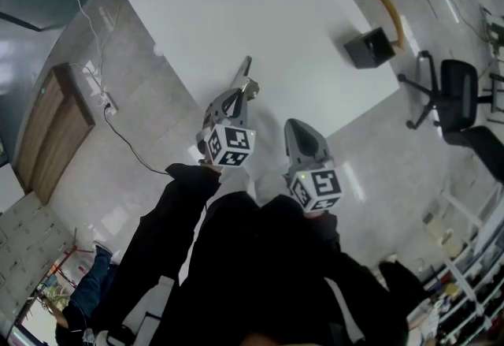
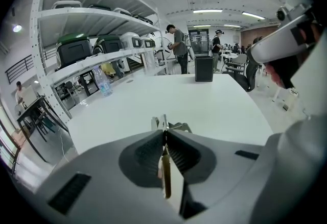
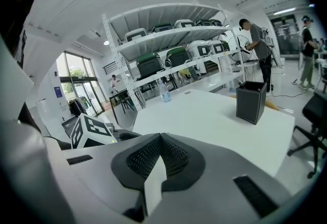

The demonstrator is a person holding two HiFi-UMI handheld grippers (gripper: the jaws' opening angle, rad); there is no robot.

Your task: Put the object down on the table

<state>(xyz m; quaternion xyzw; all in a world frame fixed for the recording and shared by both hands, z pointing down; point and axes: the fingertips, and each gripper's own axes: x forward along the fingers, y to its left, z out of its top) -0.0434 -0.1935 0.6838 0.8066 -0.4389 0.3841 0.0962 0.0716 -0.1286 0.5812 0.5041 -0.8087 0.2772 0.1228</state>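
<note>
Left tongs [image 2: 163, 135]: clenched on a slim metal object [image 2: 162, 122], the ribbed pads pressed against its flat sides, with its bright tip standing out just beyond the jaw ends and a brassy strip running back between them. From the head view, these tongs reach out over the near edge of the white desk [image 1: 276, 13], and the object's narrow end points further onto it. It appears raised off the surface rather than resting on it, though no view shows the gap under it clearly. Finding on progress: the object has been brought over the desk but is not yet put down. What is left, by my judgement, is to lower it until it lies on the surface, release the grip and draw the tongs clear. A clear bottle [image 2: 102, 81] stands far ahead and to the left of these tongs, and a black box [image 2: 204, 68] far ahead and slightly right; neither is near the drop point. Right tongs [image 3: 160, 137]: jaws brought fully together with nothing between them, touching nothing, held just to the right of the left tongs and further back, short of the desk's edge, taking no part in the placing.
</note>
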